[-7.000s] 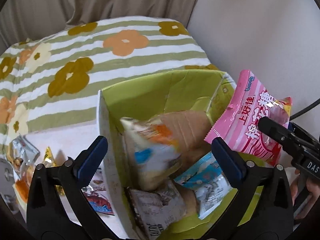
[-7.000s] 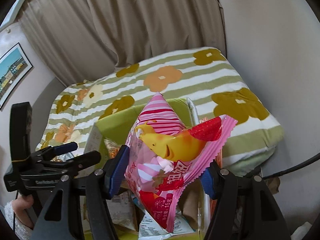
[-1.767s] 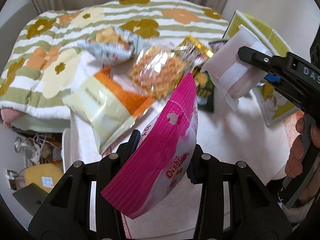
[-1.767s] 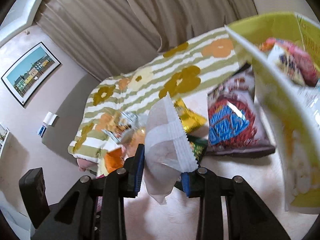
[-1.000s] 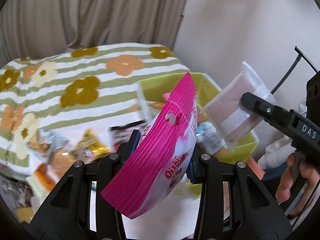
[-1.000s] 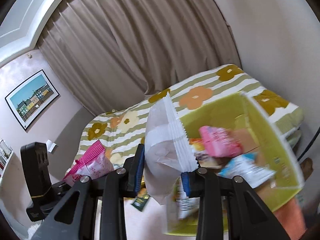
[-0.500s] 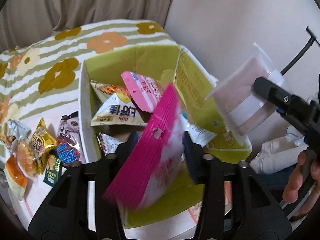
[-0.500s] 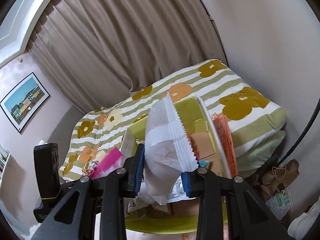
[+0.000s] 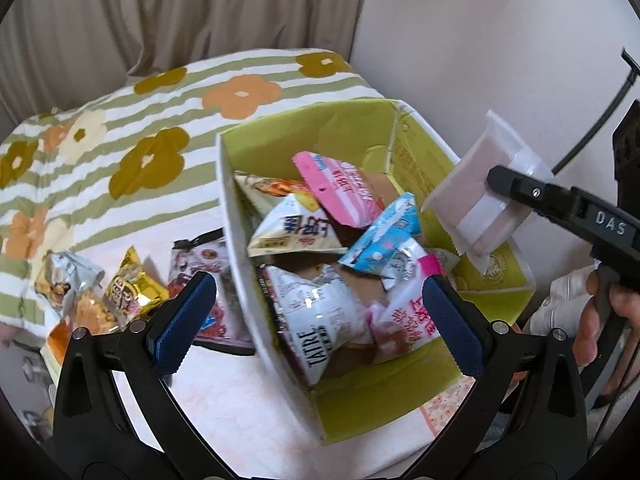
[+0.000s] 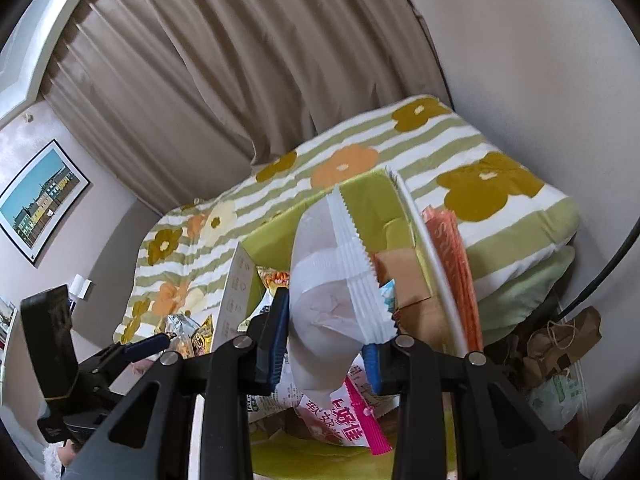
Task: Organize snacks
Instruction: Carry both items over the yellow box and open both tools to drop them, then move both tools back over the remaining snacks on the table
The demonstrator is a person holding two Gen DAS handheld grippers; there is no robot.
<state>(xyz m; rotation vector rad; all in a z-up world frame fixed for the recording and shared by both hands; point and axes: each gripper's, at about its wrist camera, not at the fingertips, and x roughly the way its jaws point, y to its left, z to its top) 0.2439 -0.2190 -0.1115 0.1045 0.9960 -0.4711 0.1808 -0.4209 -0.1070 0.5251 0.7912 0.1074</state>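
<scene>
A green cardboard box (image 9: 384,408) stands on the table with several snack packets inside. The bright pink Oishi bag (image 9: 404,316) lies in the box's near right corner, also seen in the right wrist view (image 10: 352,428). My left gripper (image 9: 316,320) is open and empty, hovering over the box's near left wall. My right gripper (image 10: 326,344) is shut on a pale white packet (image 10: 332,292) and holds it above the box's right side; the packet also shows in the left wrist view (image 9: 484,192).
Several loose snack packets (image 9: 120,292) lie on the table left of the box. A floral striped quilt (image 9: 120,128) lies behind, with a curtain (image 10: 240,72) and a wall beyond. Bags (image 10: 560,344) sit on the floor at right.
My left gripper opened and the pink Oishi bag dropped into the box. Both grippers swung from the loose snacks to above the box; the right one still holds the white packet.
</scene>
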